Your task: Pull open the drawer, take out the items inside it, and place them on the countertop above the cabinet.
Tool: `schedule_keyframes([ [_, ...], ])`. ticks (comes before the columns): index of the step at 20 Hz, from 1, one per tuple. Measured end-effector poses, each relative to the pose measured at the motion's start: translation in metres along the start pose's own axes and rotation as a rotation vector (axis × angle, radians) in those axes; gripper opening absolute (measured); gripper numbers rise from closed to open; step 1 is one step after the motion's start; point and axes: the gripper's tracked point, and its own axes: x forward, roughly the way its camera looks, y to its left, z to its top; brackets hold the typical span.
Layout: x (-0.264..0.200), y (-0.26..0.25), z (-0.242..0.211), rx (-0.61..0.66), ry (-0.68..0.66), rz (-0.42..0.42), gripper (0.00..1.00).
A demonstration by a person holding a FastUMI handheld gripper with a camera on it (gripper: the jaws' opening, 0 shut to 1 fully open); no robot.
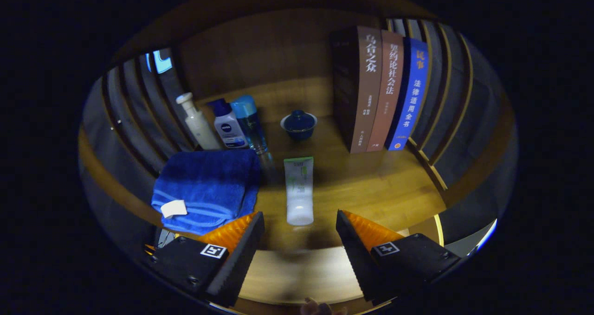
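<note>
A white squeeze tube (299, 190) with a green-marked top lies flat on the wooden countertop (380, 185), cap end toward me, just ahead of the gap between my fingers. My gripper (300, 222) is open and holds nothing; the tube's cap sits right at the level of the fingertips without touching them. A pale wooden panel (297, 271) shows below and between the fingers.
A folded blue towel (209, 189) lies left of the tube, by the left finger. Behind it stand a white pump bottle (198, 122), a white lotion bottle (228, 125) and a blue bottle (249, 122). A lidded blue bowl (299, 124) sits farther back. Three upright books (383, 90) stand to the right.
</note>
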Motion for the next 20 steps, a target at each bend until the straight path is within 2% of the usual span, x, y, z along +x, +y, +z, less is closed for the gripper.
schedule_keyframes([
  [4, -0.061, 0.008, -0.004, -0.034, -0.142, 0.036, 0.98],
  [7, -0.108, 0.011, -0.013, -0.006, -0.264, 0.073, 0.99],
  [12, -0.169, 0.008, -0.063, -0.026, -0.420, 0.066, 0.98],
  [16, -0.190, -0.003, -0.112, -0.021, -0.483, 0.052, 0.98],
  [20, -0.185, -0.012, -0.167, 0.002, -0.485, 0.043, 0.98],
])
